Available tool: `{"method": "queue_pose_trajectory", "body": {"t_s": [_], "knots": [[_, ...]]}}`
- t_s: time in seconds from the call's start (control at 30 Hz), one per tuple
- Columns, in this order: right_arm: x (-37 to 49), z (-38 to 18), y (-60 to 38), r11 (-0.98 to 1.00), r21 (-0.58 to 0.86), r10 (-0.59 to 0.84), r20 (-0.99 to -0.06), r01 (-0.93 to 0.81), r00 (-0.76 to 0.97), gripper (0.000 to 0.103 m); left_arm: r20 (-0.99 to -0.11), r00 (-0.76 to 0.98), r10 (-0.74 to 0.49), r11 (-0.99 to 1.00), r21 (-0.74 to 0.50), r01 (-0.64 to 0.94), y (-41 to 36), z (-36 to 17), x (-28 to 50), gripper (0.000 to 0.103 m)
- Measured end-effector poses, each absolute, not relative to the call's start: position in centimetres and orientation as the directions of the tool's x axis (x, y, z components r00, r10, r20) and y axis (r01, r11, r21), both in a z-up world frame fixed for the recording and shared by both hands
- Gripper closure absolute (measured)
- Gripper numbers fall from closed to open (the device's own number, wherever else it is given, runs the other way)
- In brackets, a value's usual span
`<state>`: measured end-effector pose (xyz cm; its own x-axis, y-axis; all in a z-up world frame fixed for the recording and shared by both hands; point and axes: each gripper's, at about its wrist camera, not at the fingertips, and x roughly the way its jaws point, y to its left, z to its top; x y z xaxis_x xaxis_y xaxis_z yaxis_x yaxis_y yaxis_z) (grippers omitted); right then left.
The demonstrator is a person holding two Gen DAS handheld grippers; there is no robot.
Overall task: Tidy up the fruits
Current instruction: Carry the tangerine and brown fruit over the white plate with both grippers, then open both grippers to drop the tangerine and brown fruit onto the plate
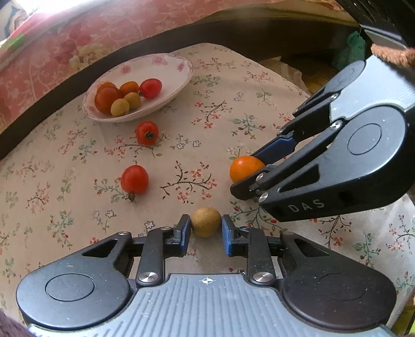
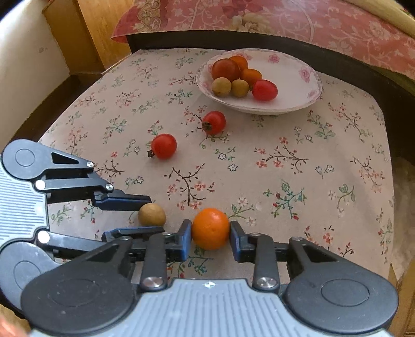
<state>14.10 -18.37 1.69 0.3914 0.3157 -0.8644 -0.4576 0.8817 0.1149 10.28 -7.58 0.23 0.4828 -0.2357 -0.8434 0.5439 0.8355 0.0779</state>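
Observation:
A tan round fruit [image 1: 206, 220] rests on the floral tablecloth, and my left gripper [image 1: 205, 226] is shut on it, a blue pad against each side. To its right, my right gripper [image 2: 210, 231] is shut on an orange tomato [image 2: 210, 226], which also sits on the cloth. The right wrist view shows the left gripper [image 2: 156, 214] at the lower left with the tan fruit [image 2: 151, 214]. Two red tomatoes [image 1: 147, 132] [image 1: 134, 179] lie loose between the grippers and a white flowered plate [image 1: 179, 62], which holds several tomatoes and two tan fruits.
The plate [image 2: 298, 106] stands near the table's far edge, with a dark frame [image 2: 350, 59] and pink floral bedding [image 2: 311, 20] behind it. Wooden furniture [image 2: 98, 31] stands beyond the far left corner. Bare cloth [image 2: 324, 168] lies to the right of the grippers.

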Motion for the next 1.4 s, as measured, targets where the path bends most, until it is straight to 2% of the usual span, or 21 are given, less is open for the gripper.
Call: {"method": "queue_pose_trajectory", "body": {"t_s": [0.87, 1.4], "knots": [[20.3, 6.1, -19.1, 0.913, 0.135, 0.338, -0.779, -0.386, 0.528, 0.069, -0.755, 0.625, -0.196, 0.895, 0.122, 0.429, -6.4, 5.3, 18.6, 0.071], [26.8, 6.3, -20.5, 0.929, 0.160, 0.335, -0.748, -0.334, 0.573, 0.069, -0.727, 0.664, -0.177, 0.906, 0.144, 0.399, -7.6, 5.6, 25.0, 0.072]]}}
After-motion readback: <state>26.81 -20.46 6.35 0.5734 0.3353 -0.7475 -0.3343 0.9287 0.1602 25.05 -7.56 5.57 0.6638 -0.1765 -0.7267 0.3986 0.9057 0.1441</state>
